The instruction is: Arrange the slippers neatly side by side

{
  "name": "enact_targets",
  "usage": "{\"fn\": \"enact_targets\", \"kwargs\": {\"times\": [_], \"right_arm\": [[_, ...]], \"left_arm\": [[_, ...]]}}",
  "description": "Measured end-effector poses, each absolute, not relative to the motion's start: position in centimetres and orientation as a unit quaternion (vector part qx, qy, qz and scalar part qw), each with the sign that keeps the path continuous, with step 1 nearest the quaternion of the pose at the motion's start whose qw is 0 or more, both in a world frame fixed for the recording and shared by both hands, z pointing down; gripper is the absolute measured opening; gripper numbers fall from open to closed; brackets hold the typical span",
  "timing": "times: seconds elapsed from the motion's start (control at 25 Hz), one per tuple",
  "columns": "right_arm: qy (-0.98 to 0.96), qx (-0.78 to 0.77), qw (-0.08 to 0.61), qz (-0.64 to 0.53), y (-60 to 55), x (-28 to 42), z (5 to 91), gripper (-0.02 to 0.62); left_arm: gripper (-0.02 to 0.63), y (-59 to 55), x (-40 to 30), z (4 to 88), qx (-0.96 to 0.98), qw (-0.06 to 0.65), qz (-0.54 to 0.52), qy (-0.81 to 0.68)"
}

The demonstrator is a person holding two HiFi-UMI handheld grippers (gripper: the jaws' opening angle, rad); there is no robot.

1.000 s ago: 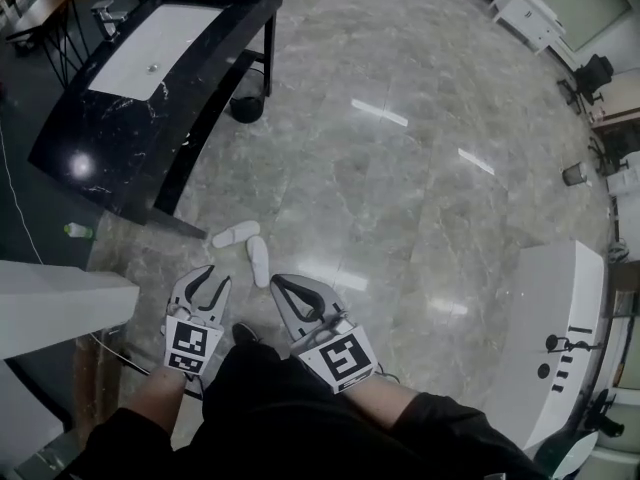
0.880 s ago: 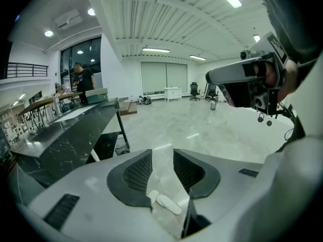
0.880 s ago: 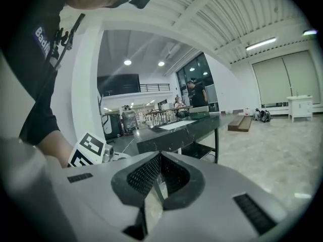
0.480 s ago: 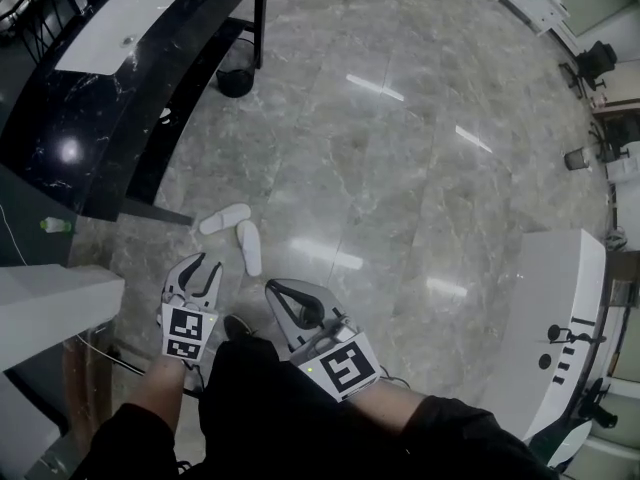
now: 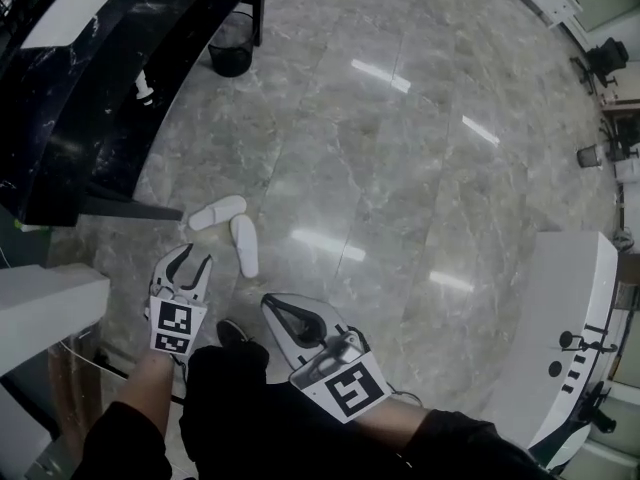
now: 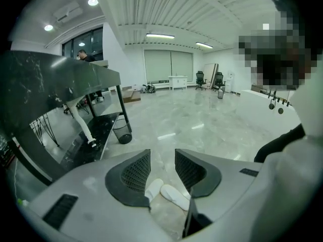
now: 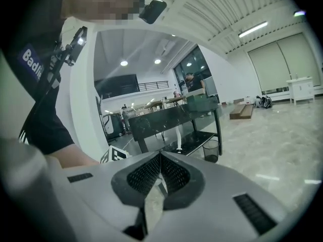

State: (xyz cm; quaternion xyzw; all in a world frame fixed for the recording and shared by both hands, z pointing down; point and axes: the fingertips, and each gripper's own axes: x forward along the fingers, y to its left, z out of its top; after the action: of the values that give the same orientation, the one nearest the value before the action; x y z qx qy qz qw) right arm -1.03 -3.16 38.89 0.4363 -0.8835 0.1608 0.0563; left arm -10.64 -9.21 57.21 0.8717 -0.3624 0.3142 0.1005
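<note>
While the slippers (image 5: 244, 248) lie splayed at an angle on the floor (image 5: 400, 168), just ahead of my left gripper (image 5: 195, 255), its fingers have just been opening and stand wide with nothing between them. My right gripper (image 5: 267, 302) has its fingers pressed together, empty.

Open floor (image 5: 400, 198) right of slippers (image 5: 243, 244); black table (image 5: 70, 108) left.
</note>
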Motion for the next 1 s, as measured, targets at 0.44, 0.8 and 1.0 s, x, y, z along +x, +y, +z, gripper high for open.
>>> {"fn": "enact_targets", "kwargs": {"times": [0.44,0.8,1.0], "right_arm": [[-0.885,0.420,0.058,0.192,-4.1,-1.0,54.1,0.000],[-0.899,0.396,0.063,0.178,-4.1,-1.5,63.6,0.000],[-0.903,0.390,0.076,0.164,-4.1,-1.8,68.5,0.000]], "left_arm": [[0.124,-12.3,-11.8,76.5,0.862,0.084,0.364,-0.343],[0.124,-14.8,-12.7,90.6,0.857,0.037,0.414,-0.305],[0.124,-16.5,-13.1,96.7,0.857,0.021,0.421,-0.297]]}}
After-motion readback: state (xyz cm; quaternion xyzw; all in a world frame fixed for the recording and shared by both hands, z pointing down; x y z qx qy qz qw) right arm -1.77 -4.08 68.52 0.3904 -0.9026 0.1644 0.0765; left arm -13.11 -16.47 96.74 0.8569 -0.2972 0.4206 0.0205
